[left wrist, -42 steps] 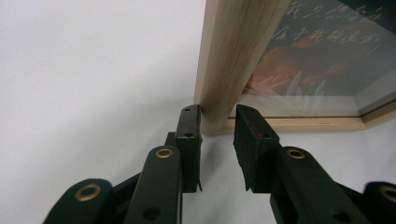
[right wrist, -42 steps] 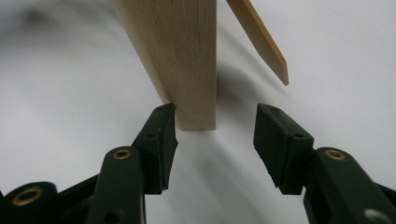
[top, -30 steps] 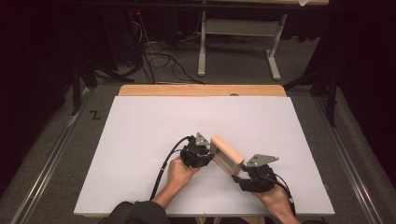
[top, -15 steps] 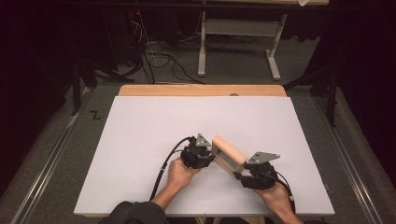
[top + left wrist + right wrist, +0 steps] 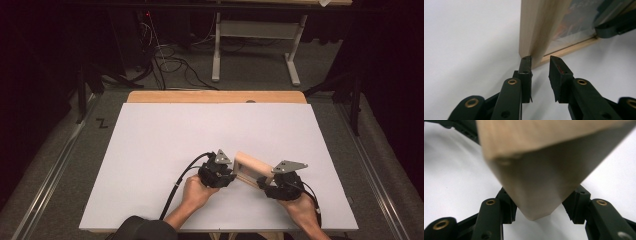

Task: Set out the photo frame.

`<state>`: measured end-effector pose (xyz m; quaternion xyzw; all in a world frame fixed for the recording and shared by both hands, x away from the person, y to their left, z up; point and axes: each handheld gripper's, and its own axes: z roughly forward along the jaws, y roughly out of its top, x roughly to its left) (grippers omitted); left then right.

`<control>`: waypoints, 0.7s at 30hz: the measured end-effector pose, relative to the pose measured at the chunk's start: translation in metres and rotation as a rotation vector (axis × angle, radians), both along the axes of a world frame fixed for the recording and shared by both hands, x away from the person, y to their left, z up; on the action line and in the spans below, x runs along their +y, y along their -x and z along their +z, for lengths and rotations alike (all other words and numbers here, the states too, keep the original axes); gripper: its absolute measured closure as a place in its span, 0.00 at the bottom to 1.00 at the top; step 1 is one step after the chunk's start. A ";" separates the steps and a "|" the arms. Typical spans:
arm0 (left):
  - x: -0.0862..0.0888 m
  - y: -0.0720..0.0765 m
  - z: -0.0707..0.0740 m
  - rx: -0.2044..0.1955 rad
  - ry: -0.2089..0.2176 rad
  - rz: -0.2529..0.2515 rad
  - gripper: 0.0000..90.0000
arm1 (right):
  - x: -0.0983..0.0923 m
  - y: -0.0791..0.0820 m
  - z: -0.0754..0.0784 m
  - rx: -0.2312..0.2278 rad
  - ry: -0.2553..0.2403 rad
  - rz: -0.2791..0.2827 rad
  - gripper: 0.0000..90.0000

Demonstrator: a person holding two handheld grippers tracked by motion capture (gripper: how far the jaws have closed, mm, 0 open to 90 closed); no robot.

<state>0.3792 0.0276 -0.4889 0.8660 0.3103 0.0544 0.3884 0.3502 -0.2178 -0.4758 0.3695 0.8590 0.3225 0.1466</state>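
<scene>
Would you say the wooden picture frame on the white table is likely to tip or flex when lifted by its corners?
The wooden picture frame looks rigid, with solid wood edges, so it probably won't flex. Standing on its narrow edge, it could tip easily if released. Its glazed front suggests fragility. The right gripper clamps one corner; the left gripper straddles another edge.

A lab: dark curtained walls, a white table on grey carpet, cables at 11 o'clock, a bench frame at 12.
</scene>
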 end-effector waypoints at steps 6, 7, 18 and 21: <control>-0.003 0.000 0.003 -0.039 -0.015 0.015 0.76 | -0.004 -0.001 0.000 0.002 -0.005 -0.002 0.56; -0.003 -0.002 0.004 -0.045 -0.007 0.030 0.73 | -0.004 -0.001 0.000 0.003 -0.007 0.001 0.56; -0.009 -0.012 0.003 -0.065 -0.019 0.006 0.58 | -0.008 0.006 0.001 0.025 -0.003 -0.007 0.57; -0.012 -0.013 0.002 -0.064 -0.016 -0.014 0.59 | -0.010 0.010 0.001 0.051 -0.005 -0.027 0.60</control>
